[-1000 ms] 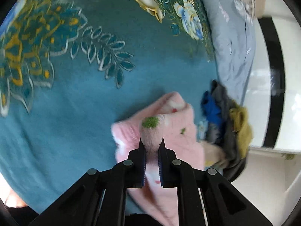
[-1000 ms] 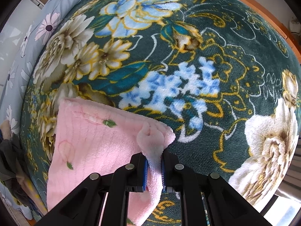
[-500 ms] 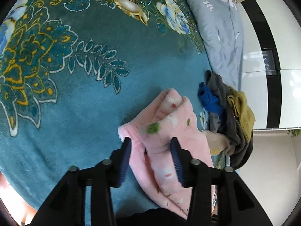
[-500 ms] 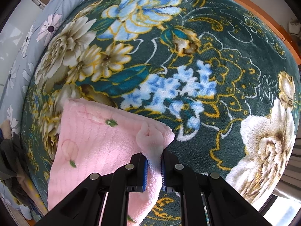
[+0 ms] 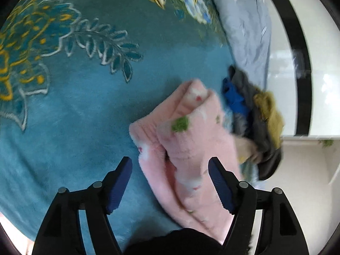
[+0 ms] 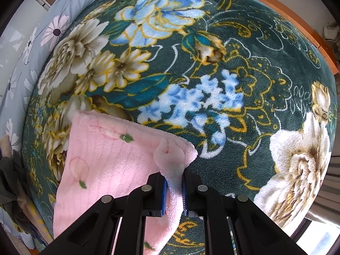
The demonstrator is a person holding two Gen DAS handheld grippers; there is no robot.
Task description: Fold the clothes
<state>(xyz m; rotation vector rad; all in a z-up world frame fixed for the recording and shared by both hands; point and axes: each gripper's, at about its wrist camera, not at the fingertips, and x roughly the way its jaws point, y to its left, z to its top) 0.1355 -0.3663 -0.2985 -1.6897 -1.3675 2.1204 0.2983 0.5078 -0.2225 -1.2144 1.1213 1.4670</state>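
Teal plush blanket (image 5: 89, 110) with gold, white and blue flowers, spread over the bed. Grey-blue daisy-print sheet (image 5: 248, 27) along its edge. Orange wooden bed frame (image 6: 282, 19) at the far side. White glossy cabinet (image 5: 282, 80) with a black stripe beyond.

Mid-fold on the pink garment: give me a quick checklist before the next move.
1. Right hand-held gripper pinching a corner of the pink garment: ok.
2. Left hand-held gripper jaws opening, pads clear of the cloth between them: ok.
3. Released end resting on the teal blanket: ok.
4. Fold edges aligned: not ok, bunched.
5. Clothes pile separate from the garment: cannot tell.
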